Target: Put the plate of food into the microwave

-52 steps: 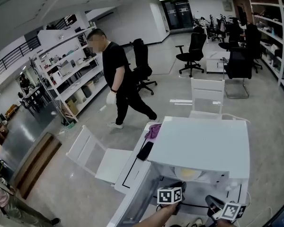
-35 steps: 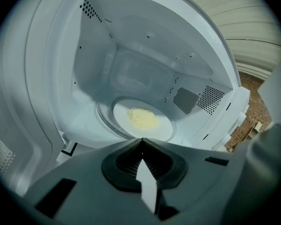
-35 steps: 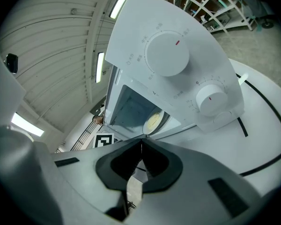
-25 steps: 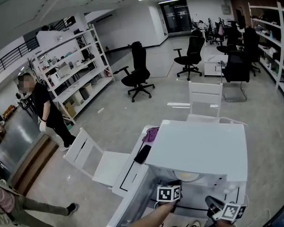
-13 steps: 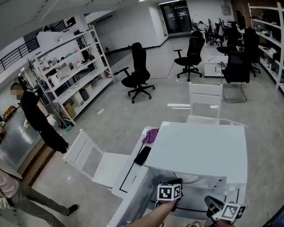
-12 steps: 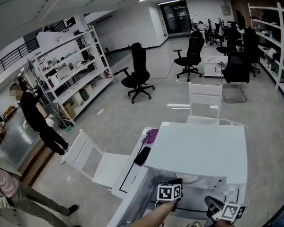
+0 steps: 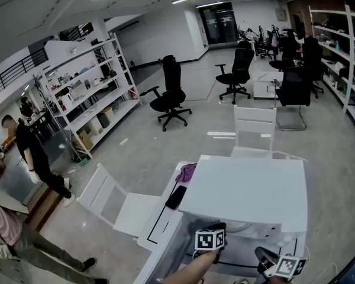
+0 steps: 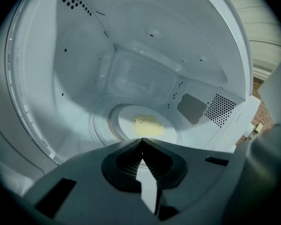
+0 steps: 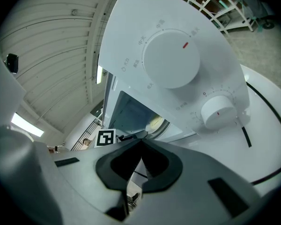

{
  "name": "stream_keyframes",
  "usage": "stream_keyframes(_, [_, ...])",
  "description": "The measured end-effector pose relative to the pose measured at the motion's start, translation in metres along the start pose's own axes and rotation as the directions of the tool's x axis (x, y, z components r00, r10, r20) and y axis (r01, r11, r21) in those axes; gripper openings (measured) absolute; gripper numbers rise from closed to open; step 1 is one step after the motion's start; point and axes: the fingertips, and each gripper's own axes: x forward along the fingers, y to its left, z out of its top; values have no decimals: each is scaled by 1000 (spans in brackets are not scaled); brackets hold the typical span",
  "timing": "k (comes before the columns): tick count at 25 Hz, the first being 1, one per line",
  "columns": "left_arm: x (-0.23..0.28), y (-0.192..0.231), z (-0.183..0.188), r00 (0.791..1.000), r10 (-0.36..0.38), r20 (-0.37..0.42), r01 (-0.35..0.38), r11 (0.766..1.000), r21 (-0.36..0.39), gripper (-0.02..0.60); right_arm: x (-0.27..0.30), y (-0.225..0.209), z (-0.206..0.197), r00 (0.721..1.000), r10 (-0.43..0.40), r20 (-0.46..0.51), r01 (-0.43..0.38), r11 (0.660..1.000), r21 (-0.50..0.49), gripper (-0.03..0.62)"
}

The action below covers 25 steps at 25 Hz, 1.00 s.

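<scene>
The white microwave stands on a white table, its cavity uncovered. Inside, a white plate with pale yellow food rests on the turntable. My left gripper is at the mouth of the cavity, short of the plate, jaws shut with nothing between them; its marker cube shows in the head view. My right gripper hangs shut and empty in front of the control panel, below the large knob and left of the small knob. Its cube sits at the bottom right.
A black phone and a purple cloth lie on the table left of the microwave. White chairs stand beside and behind the table. Two people are at far left near the shelves.
The person in black has walked from the middle of the room to the far left. Both grippers have stayed about where they were.
</scene>
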Motion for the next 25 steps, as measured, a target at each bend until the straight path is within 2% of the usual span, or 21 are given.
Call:
stream_keyframes(14, [2, 4, 5, 1000, 12, 11, -12, 1000, 12, 5, -1, 1, 3, 1000, 0, 3, 0, 1000, -9, 0])
stream_keyframes(25, [-12, 4, 10, 998, -4, 61, 3, 1000, 17, 6, 2, 5, -2, 1000, 4, 7, -4, 1000, -14, 0])
